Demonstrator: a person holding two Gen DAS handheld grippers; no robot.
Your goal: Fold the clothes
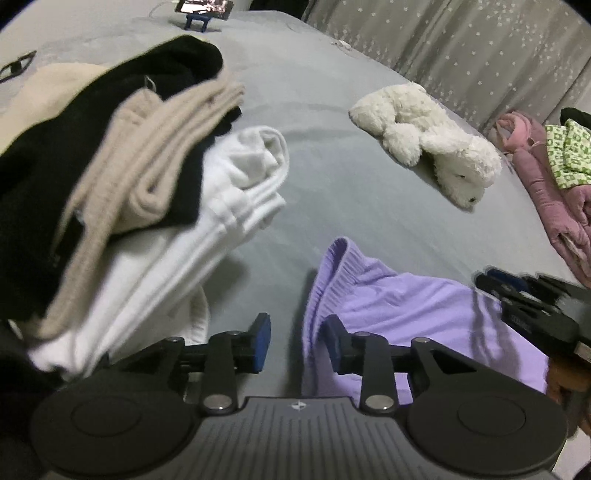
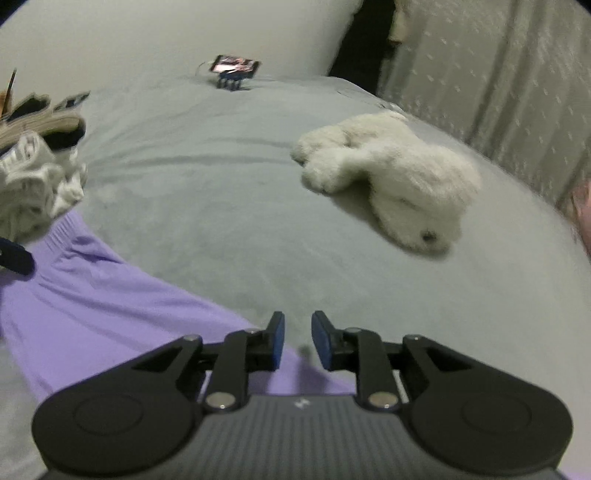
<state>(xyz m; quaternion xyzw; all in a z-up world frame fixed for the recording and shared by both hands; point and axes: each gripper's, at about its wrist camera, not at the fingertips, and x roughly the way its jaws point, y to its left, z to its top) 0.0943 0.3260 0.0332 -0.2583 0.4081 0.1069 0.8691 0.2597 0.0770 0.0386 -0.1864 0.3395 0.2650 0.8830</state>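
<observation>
On the left of my view sits a stack of folded clothes (image 1: pixel 122 206) on the grey bed (image 1: pixel 332 192): I count one black piece, one beige knit, one white piece, and a cream one half hidden behind. It leans toward me, so I judge a careless nudge from my left hand could topple it.

Next comes my left tool (image 1: pixel 297 341), its two blue-padded fingers parted with only bare sheet between them; the right finger sits just beside the raised ribbed edge of the one purple garment (image 1: pixel 413 310), holding nothing. That edge stands up loosely, and a shallow bite could slip off it or catch one layer only.

The purple garment lies flat on the bed between both tools. My right tool (image 2: pixel 297 339) hovers at its far edge, fingers slightly apart and empty. Closing here might pinch the sheet along with the cloth.

Further right lie one white plush toy (image 1: pixel 428 140) and one heap of pink and green-patterned laundry (image 1: pixel 546 177). One phone on a stand (image 1: pixel 203 11) sits at the far end.
</observation>
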